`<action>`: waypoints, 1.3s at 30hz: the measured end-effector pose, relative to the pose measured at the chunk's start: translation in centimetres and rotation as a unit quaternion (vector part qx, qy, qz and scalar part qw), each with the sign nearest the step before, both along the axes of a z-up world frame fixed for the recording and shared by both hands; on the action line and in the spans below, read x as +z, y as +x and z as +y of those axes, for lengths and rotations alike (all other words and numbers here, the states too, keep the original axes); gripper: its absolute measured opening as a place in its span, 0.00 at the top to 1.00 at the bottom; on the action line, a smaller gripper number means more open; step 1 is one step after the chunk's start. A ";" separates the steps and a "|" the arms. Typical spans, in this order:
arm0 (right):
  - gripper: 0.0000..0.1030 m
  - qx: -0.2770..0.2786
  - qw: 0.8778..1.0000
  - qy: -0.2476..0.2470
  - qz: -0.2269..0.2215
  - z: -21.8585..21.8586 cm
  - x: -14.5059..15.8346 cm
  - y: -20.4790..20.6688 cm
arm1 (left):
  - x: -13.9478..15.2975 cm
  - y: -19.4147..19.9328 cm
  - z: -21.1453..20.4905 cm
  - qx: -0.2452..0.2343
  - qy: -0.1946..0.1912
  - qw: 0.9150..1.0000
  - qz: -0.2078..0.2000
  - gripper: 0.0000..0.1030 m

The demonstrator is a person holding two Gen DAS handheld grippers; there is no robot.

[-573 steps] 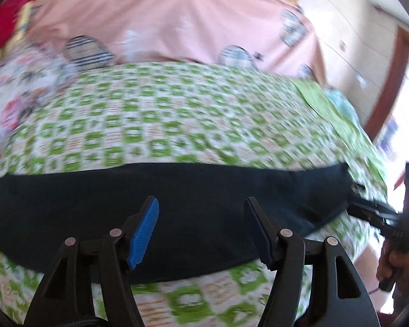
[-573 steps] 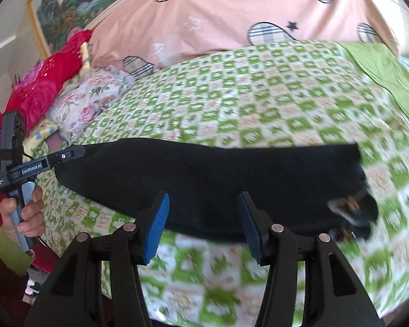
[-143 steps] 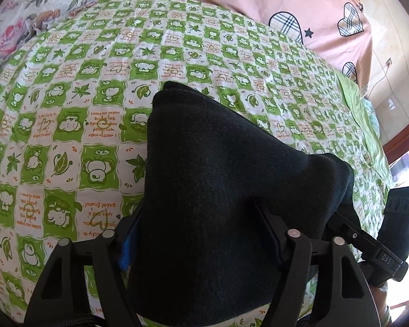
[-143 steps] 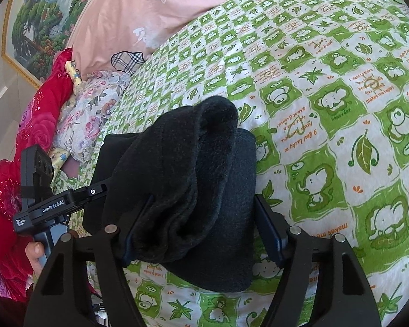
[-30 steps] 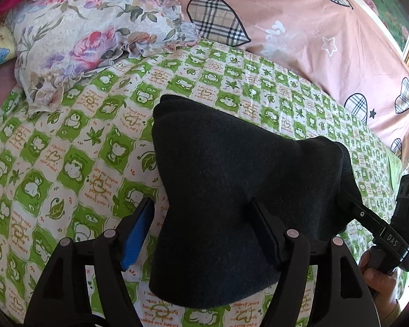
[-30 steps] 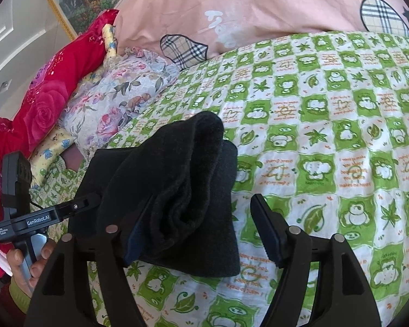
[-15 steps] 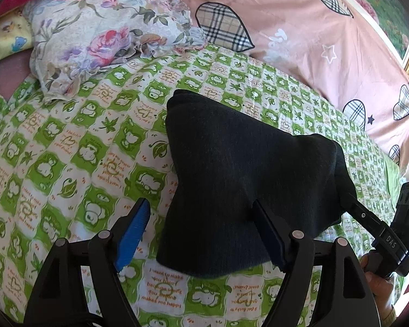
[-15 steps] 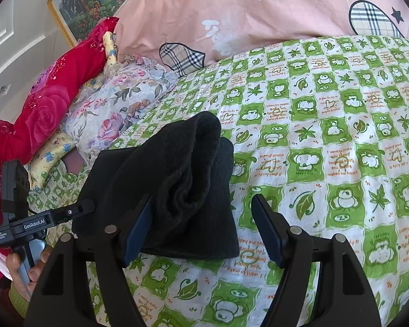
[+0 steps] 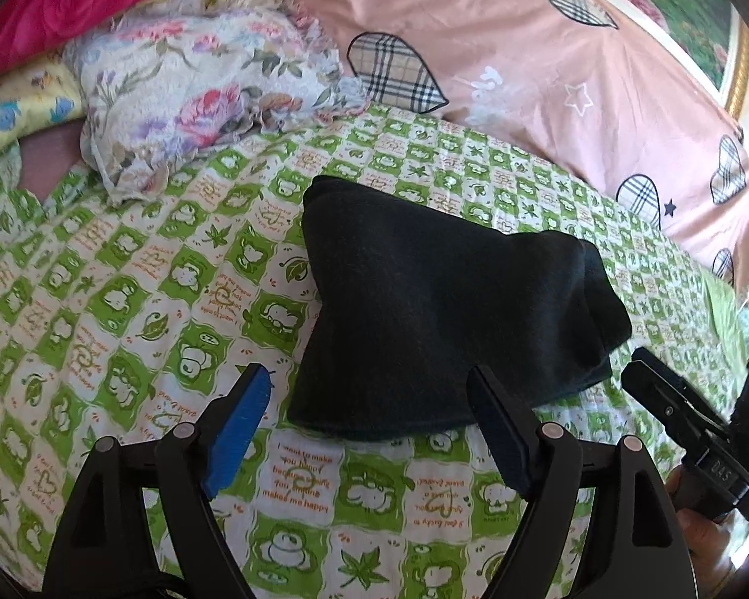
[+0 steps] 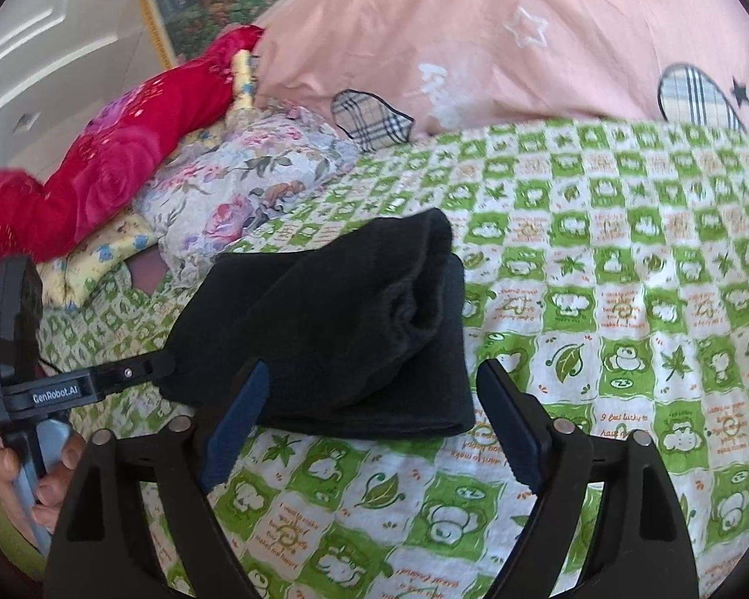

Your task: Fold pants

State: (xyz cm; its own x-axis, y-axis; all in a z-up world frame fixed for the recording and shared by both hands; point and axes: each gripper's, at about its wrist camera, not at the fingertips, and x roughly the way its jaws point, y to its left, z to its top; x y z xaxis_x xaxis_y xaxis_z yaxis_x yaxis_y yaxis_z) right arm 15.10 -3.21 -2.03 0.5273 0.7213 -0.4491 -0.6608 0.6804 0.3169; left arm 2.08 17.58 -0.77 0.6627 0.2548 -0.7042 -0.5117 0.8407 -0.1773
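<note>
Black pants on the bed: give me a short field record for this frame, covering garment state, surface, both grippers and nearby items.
garment: black pants, folded into a compact bundle
surface: green checked bedsheet
left gripper: jaws opening, pads clear of the pants, nothing between them
right gripper: jaws opening, pads clear of the pants, nothing gripped
nearby: floral pillow beyond the pants; pink quilt at the head of the bed; red blanket beside the pillow
fold status: looks finished, bundle lying released

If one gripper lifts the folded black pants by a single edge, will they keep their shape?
Probably not: the black pants look like soft, thick knit, so the layers would likely droop and unfold. The upper fold already bulges loosely. On the checked bedsheet, pushing would probably bunch them.
</note>
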 end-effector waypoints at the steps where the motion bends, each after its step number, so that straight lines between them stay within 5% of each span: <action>1: 0.15 0.004 1.000 -0.007 -0.011 0.2 0.1 -0.6 | 0.1 -0.1 -0.3 -0.002 0.006 1.000 0.001 0.20; 16: 0.08 0.016 0.993 -0.046 -0.112 1.3 1.3 -5.4 | 1.2 -2.2 -4.5 -0.010 0.100 0.995 -0.010 0.18; 39: 0.06 0.002 0.995 -0.046 -0.083 2.2 -1.3 -4.5 | -1.4 -1.0 -5.0 0.002 0.119 0.993 -0.012 0.17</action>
State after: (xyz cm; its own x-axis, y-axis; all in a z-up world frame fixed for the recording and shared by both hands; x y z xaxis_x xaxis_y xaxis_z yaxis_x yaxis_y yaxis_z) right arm 10.56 -0.97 -3.29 0.5971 0.6836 -0.4198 -0.7016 0.6987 0.1398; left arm 1.06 12.61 -2.17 0.6775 0.4145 -0.6076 -0.5128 0.8584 0.0138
